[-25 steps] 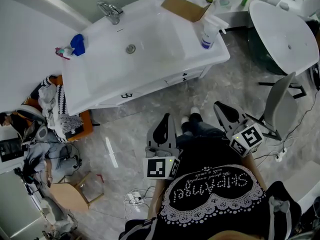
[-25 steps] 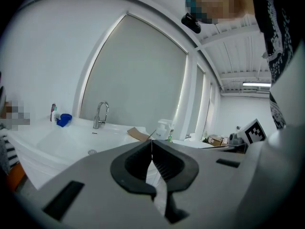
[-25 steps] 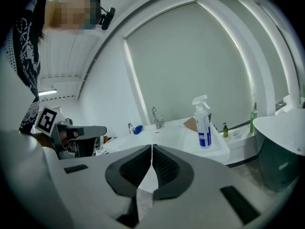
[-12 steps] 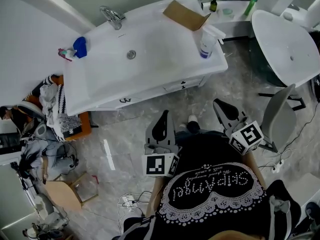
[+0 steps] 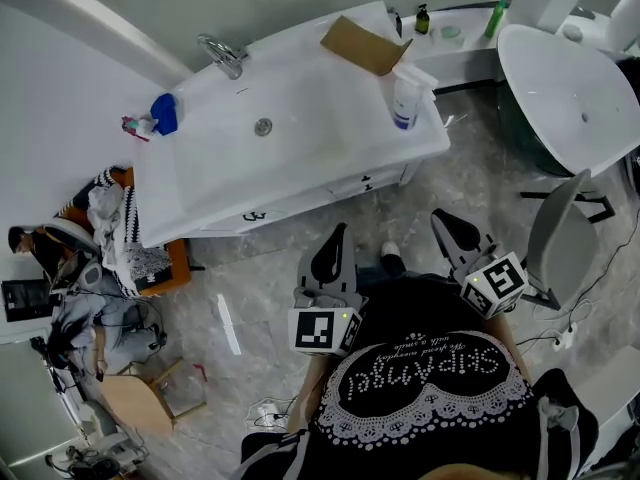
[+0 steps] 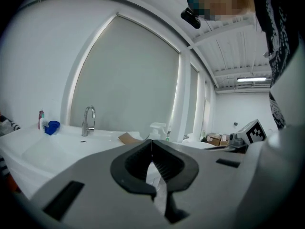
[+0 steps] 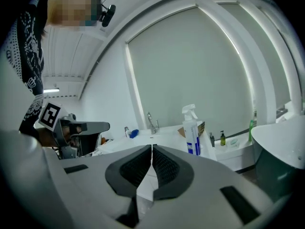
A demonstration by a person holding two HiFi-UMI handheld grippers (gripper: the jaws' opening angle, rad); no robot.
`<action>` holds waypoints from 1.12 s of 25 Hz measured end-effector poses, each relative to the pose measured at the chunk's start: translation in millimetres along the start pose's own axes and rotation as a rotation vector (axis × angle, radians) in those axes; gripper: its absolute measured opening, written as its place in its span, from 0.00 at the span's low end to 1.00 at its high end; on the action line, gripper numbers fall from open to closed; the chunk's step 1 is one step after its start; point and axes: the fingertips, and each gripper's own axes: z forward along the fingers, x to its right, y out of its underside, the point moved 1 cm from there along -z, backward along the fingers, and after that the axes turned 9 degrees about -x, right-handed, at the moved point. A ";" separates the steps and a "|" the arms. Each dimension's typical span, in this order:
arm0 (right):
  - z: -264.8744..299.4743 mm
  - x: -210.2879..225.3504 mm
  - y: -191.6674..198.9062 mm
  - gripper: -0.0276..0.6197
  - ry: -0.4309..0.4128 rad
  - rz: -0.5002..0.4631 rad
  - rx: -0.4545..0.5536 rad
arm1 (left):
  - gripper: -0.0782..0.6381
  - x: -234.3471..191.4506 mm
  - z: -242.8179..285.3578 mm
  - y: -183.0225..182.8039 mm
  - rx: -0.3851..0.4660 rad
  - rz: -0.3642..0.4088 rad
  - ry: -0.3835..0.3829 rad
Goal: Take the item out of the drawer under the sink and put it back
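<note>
Two grippers are held out in front of the person, the left gripper (image 5: 337, 234) and the right gripper (image 5: 440, 218). Both are fully closed, and each gripper view shows the ribbed pads meeting tip to tip with nothing between them. They hang over the floor, well apart from the sink (image 5: 300, 98). The drawer (image 5: 262, 214) under the sink is closed, so the item is hidden. A spray bottle (image 5: 405, 98) stands on the surface beside some cardboard (image 5: 365, 43).
</note>
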 end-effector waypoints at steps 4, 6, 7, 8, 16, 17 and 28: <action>-3.4 3.6 0.0 0.07 0.039 0.004 0.017 | 0.12 4.6 8.1 -4.1 0.000 0.014 0.049; -3.1 4.7 1.1 0.07 0.063 0.004 0.023 | 0.12 4.1 12.1 -5.4 -0.003 0.014 0.075; -2.6 4.6 0.3 0.07 0.077 0.004 0.027 | 0.12 2.5 13.8 -6.6 -0.002 0.015 0.087; -2.0 4.0 -1.0 0.07 0.092 0.004 0.032 | 0.12 0.4 15.1 -8.0 0.000 0.016 0.098; 8.8 -17.5 -3.1 0.07 0.160 0.033 0.040 | 0.12 -19.9 7.8 -16.1 -0.008 0.028 0.166; 12.5 -22.2 -3.8 0.07 0.164 0.032 0.038 | 0.12 -24.7 5.1 -15.9 -0.013 0.031 0.170; 61.1 -43.7 18.0 0.07 0.234 0.027 -0.015 | 0.12 -95.1 -23.7 -8.4 -0.038 0.004 0.138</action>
